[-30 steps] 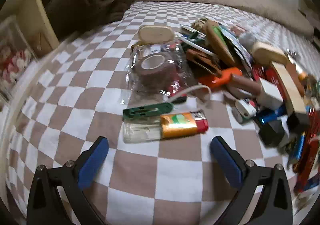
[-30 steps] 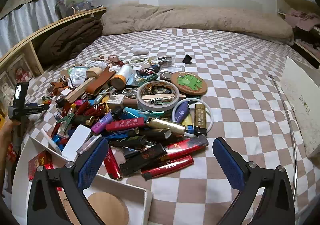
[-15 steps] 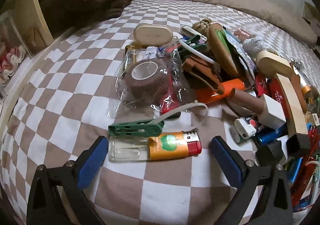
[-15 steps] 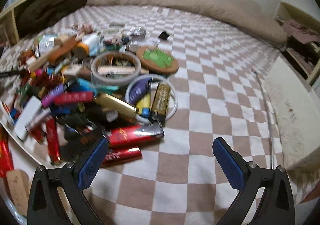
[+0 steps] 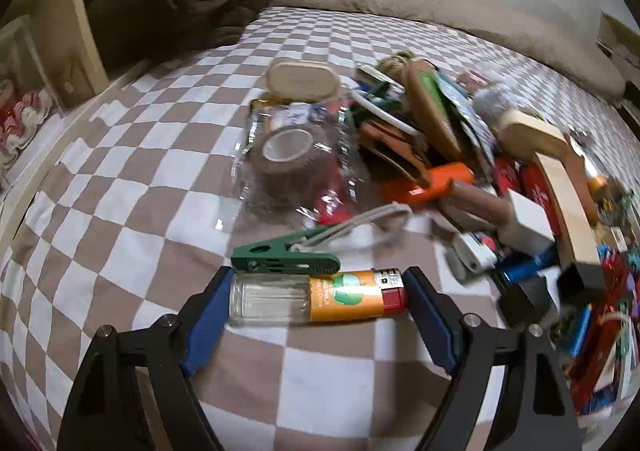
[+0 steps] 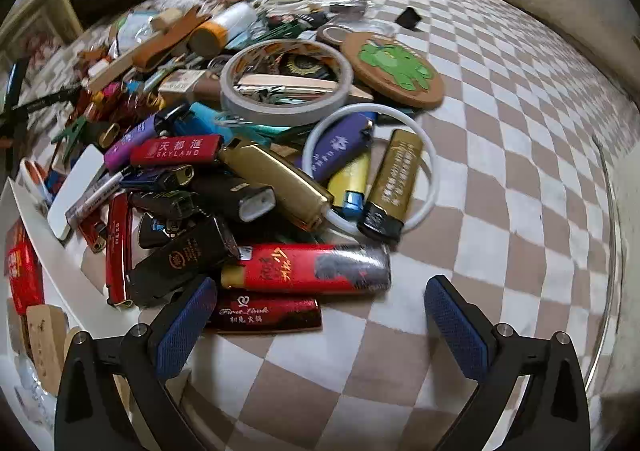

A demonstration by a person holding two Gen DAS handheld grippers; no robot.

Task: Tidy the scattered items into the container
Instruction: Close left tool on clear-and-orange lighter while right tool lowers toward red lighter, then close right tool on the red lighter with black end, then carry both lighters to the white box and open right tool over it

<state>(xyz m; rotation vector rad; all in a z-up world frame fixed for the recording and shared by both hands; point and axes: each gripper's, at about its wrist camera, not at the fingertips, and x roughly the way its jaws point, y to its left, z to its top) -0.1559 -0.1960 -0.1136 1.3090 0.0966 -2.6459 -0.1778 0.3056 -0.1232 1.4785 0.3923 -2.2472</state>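
A lighter with a clear body, orange label and red cap (image 5: 340, 297) lies crosswise on the checked bedsheet. My left gripper (image 5: 316, 299) is closing on it lengthwise, and its blue pads touch both ends. A green clothes peg (image 5: 280, 257) lies just beyond it. In the right wrist view my right gripper (image 6: 320, 315) hangs open over the near edge of a heap of lighters. A dark red lighter (image 6: 268, 315) lies beside its left pad, a red-and-grey one (image 6: 304, 269) just past it. The white box (image 6: 40, 243) sits at the left edge.
A bagged brown tape roll (image 5: 288, 155) and a dense pile with an orange tool (image 5: 428, 185) and wooden block (image 5: 568, 203) lie beyond and right of the left gripper. The right view shows a tape ring (image 6: 286, 85), frog coaster (image 6: 394, 67), and bare sheet (image 6: 500, 211) to the right.
My left gripper's jaws have come in from wide apart to both ends of the orange lighter. My right gripper has dropped and tilted down toward the near lighters.
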